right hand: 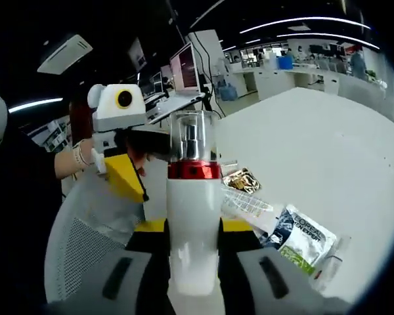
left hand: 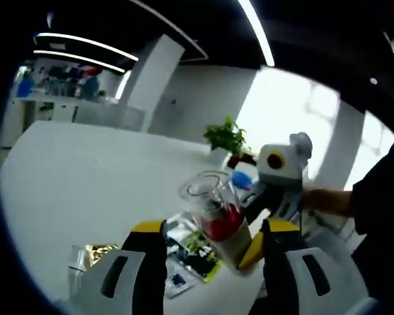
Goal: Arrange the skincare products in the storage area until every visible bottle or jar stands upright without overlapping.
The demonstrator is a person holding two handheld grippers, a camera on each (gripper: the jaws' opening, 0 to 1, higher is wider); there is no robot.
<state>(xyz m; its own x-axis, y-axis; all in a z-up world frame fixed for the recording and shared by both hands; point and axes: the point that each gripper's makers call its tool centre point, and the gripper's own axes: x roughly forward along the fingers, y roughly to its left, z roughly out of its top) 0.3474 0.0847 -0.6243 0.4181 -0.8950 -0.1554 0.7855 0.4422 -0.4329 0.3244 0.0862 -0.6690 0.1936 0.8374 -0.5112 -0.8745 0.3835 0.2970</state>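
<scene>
Left gripper view: left gripper [left hand: 213, 246] at the bottom, white shells with yellow tips, jaws spread apart and holding nothing. Bottle [left hand: 218, 220] hangs between and above the tips, tilted, leaning toward the right jaw and overlapping its yellow tip; contact there cannot be told. Bottle has a clear round cap, a glossy red band and a white body. Beyond it, past the right jaw, the right gripper [left hand: 259, 197] comes in from the right, white and boxy, with a hand [left hand: 325, 200] behind it. Under the bottle, between the jaws, flat sachets [left hand: 194, 259] lie on the white table [left hand: 85, 177], printed foil, glossy; a gold, crinkled one [left hand: 100, 252] lies beside the left jaw. A green plant [left hand: 226, 136] stands far beyond the tips. Right gripper view: right gripper [right hand: 192, 226] clenched on the bottle [right hand: 193, 216], which stands upright between the jaws, running straight up the middle. Smooth white cylinder body, metallic red collar, clear cap showing a pump head inside. Left gripper [right hand: 128, 174] enters from the left, its yellow tip just beside the bottle. Beyond the right jaw lie a gold sachet [right hand: 241, 180], a clear one and a white-green pack [right hand: 301, 241], all flat on the table [right hand: 328, 138].
</scene>
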